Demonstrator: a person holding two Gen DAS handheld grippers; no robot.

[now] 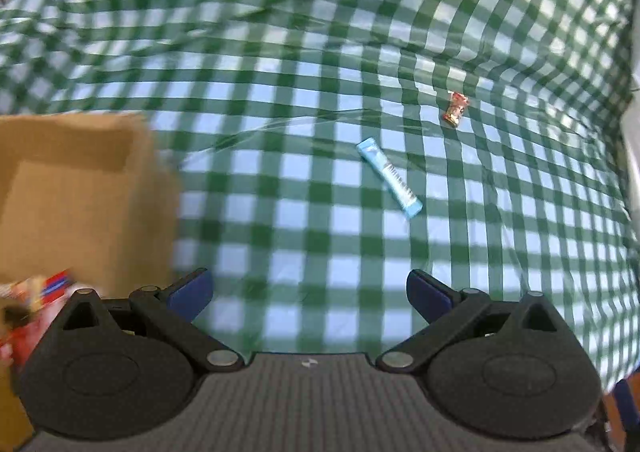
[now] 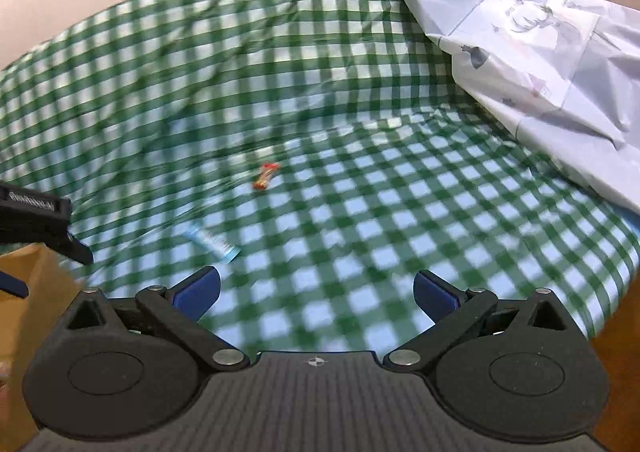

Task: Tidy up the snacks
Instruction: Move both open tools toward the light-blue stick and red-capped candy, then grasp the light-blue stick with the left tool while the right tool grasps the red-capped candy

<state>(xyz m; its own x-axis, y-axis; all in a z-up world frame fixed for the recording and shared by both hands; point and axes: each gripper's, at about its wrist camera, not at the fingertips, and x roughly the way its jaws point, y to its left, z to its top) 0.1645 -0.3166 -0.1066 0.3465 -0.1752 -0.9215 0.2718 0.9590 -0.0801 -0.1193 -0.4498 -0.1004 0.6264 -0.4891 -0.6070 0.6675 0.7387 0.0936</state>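
Cardboard box [image 1: 80, 196]: far left of the left wrist view, brown, its top open toward the camera, standing on the cloth; a corner of it also shows at the lower left edge of the right wrist view.
Snack packets in box [image 1: 36, 300]: red and white wrappers at the box's near edge, too blurred to read or count.
Left gripper [image 1: 308, 292]: released, blue-padded fingers spread wide with nothing between them, hanging over the cloth just right of the box.
Blue stick pack [image 1: 390, 178]: light blue, long and narrow, lying flat and diagonal on the cloth, ahead of the left gripper and a little right; in the right wrist view [image 2: 212, 242] it lies just beyond that gripper's left finger.
Red candy [image 1: 455, 109]: small red and gold wrapper, farther back and to the right of the stick pack, apart from it; blurred in the right wrist view [image 2: 266, 176].
Right gripper [image 2: 316, 294]: released, fingers wide apart and holding nothing, above the cloth.
Checked cloth [image 1: 280, 92]: green and white, wrinkled, covering the surface.
Pale sheet [image 2: 540, 52]: light grey-blue printed plastic, crumpled over the cloth's far right side.
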